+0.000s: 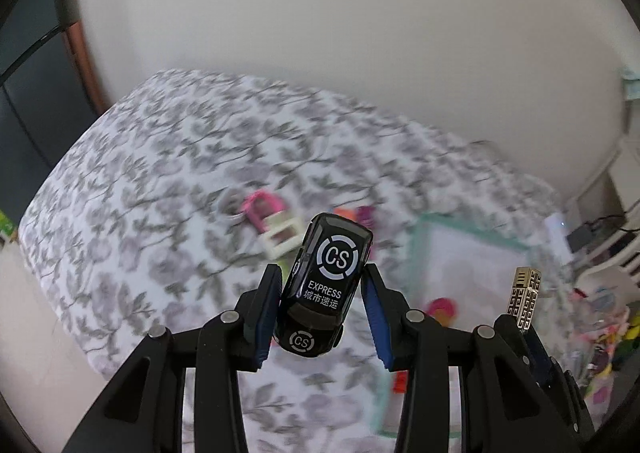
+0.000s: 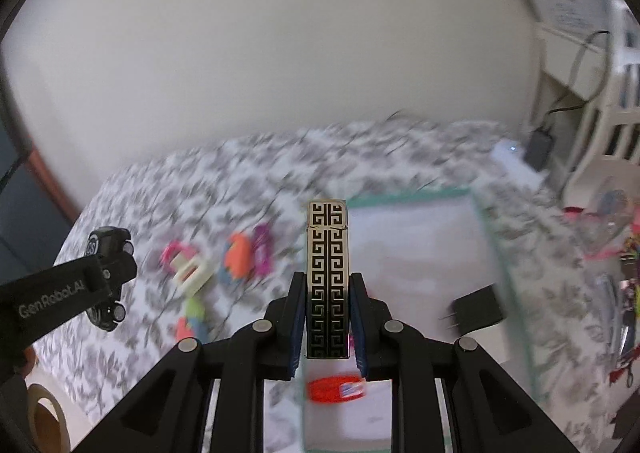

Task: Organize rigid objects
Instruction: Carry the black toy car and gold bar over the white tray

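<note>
My left gripper (image 1: 321, 273) is shut on a black toy car (image 1: 326, 285) marked "CS EXPRESS", its blue pads pressing the car's sides. It hangs in the air above the floral tablecloth (image 1: 160, 173). My right gripper (image 2: 327, 277) is shut on a slim metal bar with a black key pattern (image 2: 327, 277), held upright above the near-left corner of a white tray with a teal rim (image 2: 408, 197). The left wrist view shows that bar (image 1: 525, 299) at the right. The right wrist view shows the car (image 2: 106, 243) at the left.
A black plug adapter (image 2: 478, 311) and a red object (image 2: 336, 391) lie in the tray. Several small coloured toys (image 2: 240, 257) are scattered on the cloth left of it. A tape roll (image 2: 44, 417) sits at the near left. Clutter lines the right edge (image 2: 616, 253).
</note>
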The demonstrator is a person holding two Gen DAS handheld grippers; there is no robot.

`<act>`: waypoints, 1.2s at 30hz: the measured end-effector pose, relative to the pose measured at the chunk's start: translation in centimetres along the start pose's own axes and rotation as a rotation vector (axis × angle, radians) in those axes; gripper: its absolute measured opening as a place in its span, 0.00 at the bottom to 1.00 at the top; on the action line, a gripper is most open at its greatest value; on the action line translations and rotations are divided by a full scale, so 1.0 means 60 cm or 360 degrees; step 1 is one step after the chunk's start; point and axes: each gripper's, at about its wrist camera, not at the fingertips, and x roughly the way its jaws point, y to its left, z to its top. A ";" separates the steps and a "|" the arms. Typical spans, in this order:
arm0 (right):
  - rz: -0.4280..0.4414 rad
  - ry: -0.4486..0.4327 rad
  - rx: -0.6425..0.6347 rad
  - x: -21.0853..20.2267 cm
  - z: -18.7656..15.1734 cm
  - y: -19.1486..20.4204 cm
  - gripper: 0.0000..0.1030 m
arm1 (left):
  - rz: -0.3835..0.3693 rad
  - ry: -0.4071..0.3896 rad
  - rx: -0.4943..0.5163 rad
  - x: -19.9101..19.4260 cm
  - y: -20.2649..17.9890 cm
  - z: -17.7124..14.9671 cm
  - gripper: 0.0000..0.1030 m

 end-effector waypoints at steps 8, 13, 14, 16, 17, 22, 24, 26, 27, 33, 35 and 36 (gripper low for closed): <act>-0.0215 -0.0109 0.0187 -0.018 0.021 -0.104 0.21 | -0.0172 0.0083 0.0109 0.039 -0.095 -0.027 0.41; -0.0265 -0.0083 0.0243 -0.014 0.017 -0.140 0.21 | -0.0228 0.0178 0.0150 0.070 -0.121 -0.050 0.41; -0.0274 -0.0063 0.0249 -0.008 0.016 -0.143 0.21 | -0.0224 0.0199 0.0159 0.077 -0.125 -0.055 0.41; -0.0271 0.0005 0.0257 0.010 0.010 -0.148 0.21 | -0.0223 0.0222 0.0184 0.081 -0.133 -0.066 0.41; -0.0259 0.0036 0.0266 0.017 0.005 -0.150 0.21 | -0.0230 0.0240 0.0192 0.085 -0.135 -0.071 0.41; -0.0181 0.0264 0.0342 0.066 -0.025 -0.158 0.21 | -0.0208 0.0383 0.0191 0.120 -0.134 -0.097 0.41; -0.0187 0.0319 0.0354 0.077 -0.033 -0.161 0.21 | -0.0206 0.0433 0.0209 0.129 -0.136 -0.110 0.41; -0.0178 0.0355 0.0358 0.083 -0.039 -0.163 0.21 | -0.0218 0.0460 0.0222 0.133 -0.141 -0.117 0.42; -0.0181 0.0372 0.0348 0.086 -0.041 -0.162 0.21 | -0.0216 0.0464 0.0233 0.134 -0.144 -0.119 0.42; -0.0169 0.0503 0.0359 0.108 -0.056 -0.165 0.21 | -0.0221 0.0578 0.0244 0.159 -0.147 -0.132 0.42; -0.0173 0.0532 0.0360 0.113 -0.059 -0.165 0.21 | -0.0237 0.0628 0.0241 0.167 -0.147 -0.138 0.42; -0.0167 0.0542 0.0364 0.115 -0.061 -0.166 0.21 | -0.0249 0.0654 0.0241 0.172 -0.149 -0.142 0.42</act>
